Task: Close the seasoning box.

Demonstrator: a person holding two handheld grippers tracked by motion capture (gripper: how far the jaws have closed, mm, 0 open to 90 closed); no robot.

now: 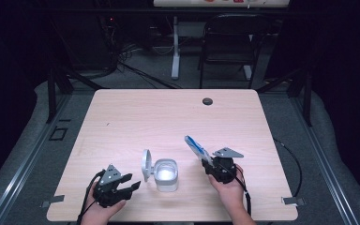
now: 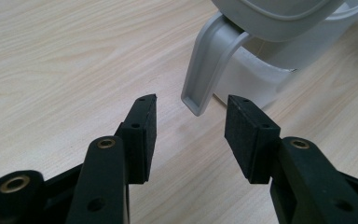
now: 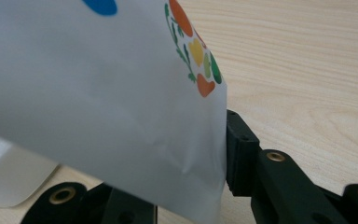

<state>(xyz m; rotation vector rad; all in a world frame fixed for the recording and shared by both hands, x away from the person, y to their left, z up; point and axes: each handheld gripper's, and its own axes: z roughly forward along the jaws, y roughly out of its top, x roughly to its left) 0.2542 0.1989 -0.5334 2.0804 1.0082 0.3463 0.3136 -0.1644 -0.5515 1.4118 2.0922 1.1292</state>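
Note:
A white plastic container [image 1: 167, 175] stands near the table's front, its round lid [image 1: 146, 164] flipped up on the left side. In the left gripper view the container's body [image 2: 279, 56] and the lid's tab [image 2: 209, 65] rise just beyond the jaws. My left gripper [image 1: 132, 183] rests on the table to the container's left, open, nothing between its fingers [image 2: 142, 135]. My right gripper [image 1: 207, 162] is shut on a white packet [image 1: 197, 146] with blue print, held tilted up to the right of the container. The packet [image 3: 102, 102] hides the left jaw in the right gripper view.
The light wooden table [image 1: 168, 117] has a dark round hole [image 1: 207, 101] near its far edge. A black chair [image 1: 229, 37] and a white table leg [image 1: 175, 47] stand on the floor behind, with cables around.

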